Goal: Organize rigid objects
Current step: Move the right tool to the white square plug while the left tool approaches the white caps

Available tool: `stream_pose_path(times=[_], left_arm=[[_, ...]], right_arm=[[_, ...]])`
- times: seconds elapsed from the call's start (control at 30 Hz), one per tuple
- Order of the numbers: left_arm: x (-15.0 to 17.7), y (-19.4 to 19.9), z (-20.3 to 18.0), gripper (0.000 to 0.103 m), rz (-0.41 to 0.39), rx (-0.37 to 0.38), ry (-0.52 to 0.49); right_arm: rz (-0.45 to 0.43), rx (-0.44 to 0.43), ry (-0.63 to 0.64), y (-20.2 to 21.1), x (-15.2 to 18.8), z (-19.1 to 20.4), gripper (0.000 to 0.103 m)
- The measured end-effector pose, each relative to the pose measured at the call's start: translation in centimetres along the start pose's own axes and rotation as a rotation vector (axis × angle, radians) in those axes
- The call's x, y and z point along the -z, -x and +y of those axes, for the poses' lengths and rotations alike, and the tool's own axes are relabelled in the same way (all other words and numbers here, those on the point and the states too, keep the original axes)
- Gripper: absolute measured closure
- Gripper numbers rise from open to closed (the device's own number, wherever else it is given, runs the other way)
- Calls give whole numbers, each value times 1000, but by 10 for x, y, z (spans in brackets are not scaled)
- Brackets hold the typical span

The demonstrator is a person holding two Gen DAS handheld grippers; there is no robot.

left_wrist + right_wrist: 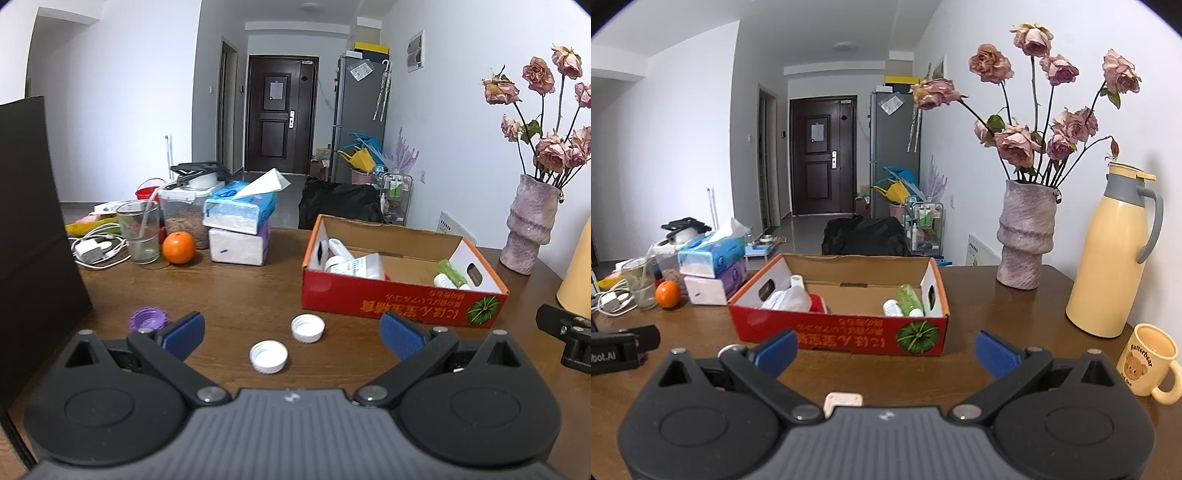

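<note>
Two white bottle caps (268, 356) (308, 328) lie upturned on the brown table, between the spread fingers of my open left gripper (291, 338). A purple cap (148, 319) rests just beyond its left fingertip. The red cardboard box (391, 301) stands to the right, with white bottles and a green bottle (452, 274) inside. My right gripper (886, 350) is open and empty in front of the same box (849, 338). A small beige square piece (843, 401) lies on the table close under it. The green bottle (909, 297) lies in the box's right end.
An orange (178, 247), a glass (139, 232), chargers with cables (94, 249) and stacked tissue packs (240, 225) crowd the far left. A vase of roses (1027, 236), a yellow thermos (1108, 258) and a bear mug (1148, 360) stand right. A dark panel (33, 229) rises at the left.
</note>
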State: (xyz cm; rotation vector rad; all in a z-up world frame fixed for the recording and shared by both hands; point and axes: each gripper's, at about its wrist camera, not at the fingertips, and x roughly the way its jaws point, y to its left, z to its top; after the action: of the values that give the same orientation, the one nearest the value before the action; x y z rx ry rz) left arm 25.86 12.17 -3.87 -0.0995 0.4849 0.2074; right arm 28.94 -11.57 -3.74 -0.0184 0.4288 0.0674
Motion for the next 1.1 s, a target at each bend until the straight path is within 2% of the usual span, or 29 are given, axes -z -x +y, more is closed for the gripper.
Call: stream_pose_path(times=[0.27, 0.53, 1.1], left_arm=[[9, 10, 28, 0, 23, -25, 6], [18, 8, 55, 0, 47, -61, 20], [27, -20, 83, 0, 95, -99, 47]], right_arm=[[23, -10, 21, 11, 9, 20, 0], [61, -32, 42, 3, 17, 40, 0], [207, -55, 71, -71, 41, 59, 0]])
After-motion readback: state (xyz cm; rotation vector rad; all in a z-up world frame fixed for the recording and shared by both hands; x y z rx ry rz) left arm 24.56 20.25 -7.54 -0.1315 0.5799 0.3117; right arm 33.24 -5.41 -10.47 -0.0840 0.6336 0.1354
